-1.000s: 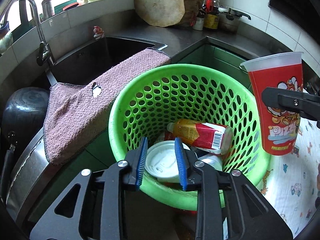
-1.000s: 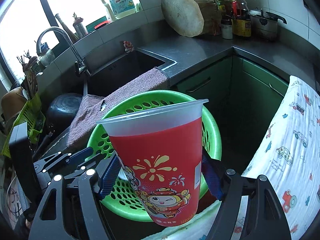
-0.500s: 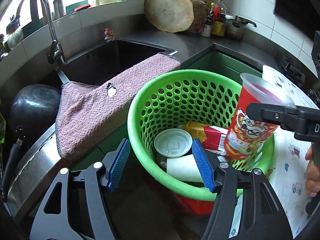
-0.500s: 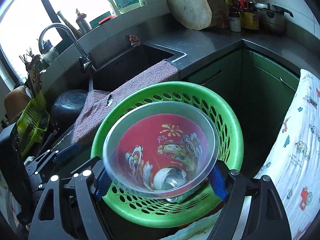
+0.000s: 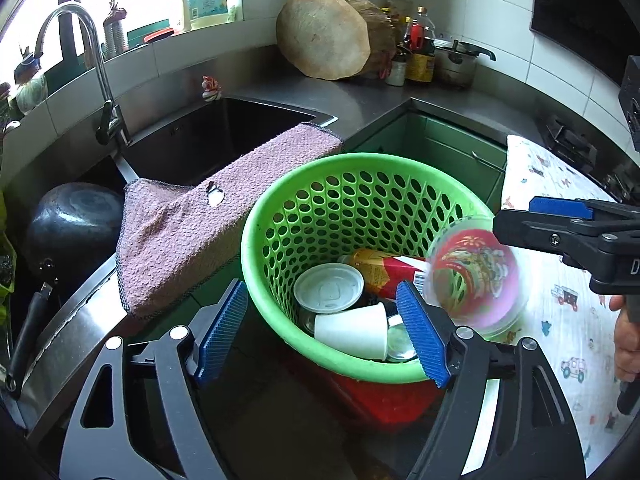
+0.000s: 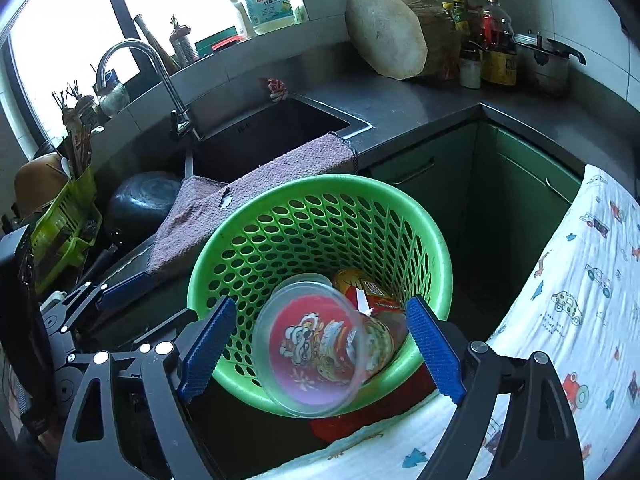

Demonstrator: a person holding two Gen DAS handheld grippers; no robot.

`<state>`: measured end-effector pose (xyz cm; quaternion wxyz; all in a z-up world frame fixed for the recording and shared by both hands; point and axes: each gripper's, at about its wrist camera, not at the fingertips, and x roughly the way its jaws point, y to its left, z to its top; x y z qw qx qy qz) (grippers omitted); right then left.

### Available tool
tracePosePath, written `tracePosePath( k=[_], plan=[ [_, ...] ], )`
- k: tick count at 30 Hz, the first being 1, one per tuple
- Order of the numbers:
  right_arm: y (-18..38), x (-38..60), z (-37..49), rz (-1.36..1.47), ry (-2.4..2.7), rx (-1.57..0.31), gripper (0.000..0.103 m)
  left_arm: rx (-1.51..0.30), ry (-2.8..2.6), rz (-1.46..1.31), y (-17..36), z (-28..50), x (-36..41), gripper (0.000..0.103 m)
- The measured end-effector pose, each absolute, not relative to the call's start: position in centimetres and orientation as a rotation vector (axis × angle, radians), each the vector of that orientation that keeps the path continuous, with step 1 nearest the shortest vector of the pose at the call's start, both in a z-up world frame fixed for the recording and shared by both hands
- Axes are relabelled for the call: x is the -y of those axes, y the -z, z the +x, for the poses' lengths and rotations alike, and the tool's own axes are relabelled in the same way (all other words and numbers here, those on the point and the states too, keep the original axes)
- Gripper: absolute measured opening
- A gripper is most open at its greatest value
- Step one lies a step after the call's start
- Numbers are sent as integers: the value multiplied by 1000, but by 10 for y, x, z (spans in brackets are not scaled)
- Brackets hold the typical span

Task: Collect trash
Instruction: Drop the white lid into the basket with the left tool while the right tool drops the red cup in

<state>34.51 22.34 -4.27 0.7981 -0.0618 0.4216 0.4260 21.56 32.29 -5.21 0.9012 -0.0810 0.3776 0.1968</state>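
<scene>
A green perforated basket [image 5: 280,216] [image 6: 400,208] holds trash: a white paper cup [image 5: 352,332], a white lid [image 5: 328,288] and a red-yellow carton [image 5: 380,268]. A red printed plastic cup [image 5: 476,276] [image 6: 316,344] is blurred, tipped mouth toward the cameras, at the basket's near rim, free of any gripper. My left gripper [image 5: 320,332] is open and empty above the basket's near edge. My right gripper [image 6: 320,352] is open just above the cup; it also shows at the right of the left wrist view [image 5: 560,216].
A pink towel [image 5: 208,216] hangs over the sink edge [image 5: 320,120] left of the basket. A dark pot [image 5: 72,220] sits at the left. A printed cloth [image 6: 580,300] covers the surface at the right. A chopping block [image 5: 324,36], bottles and a pot stand at the back.
My right gripper opened and let go of the red cup, which tipped and is dropping into the basket. My left gripper opened wider and drew back a little.
</scene>
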Motion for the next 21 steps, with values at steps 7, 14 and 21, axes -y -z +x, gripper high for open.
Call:
tracePosePath(
  k=[7,14,21],
  plan=[
    [35,-207,337,-137,-910,-887,85,-775,-412,-163,46,209,-321,79],
    [24,-168,317,-167,-874,-858,85,-760,-365,-140,37,203,-296,81],
    [15,-106,287,-199,-816,-828,85,-738,-288,-123,27,196,-254,83]
  ],
)
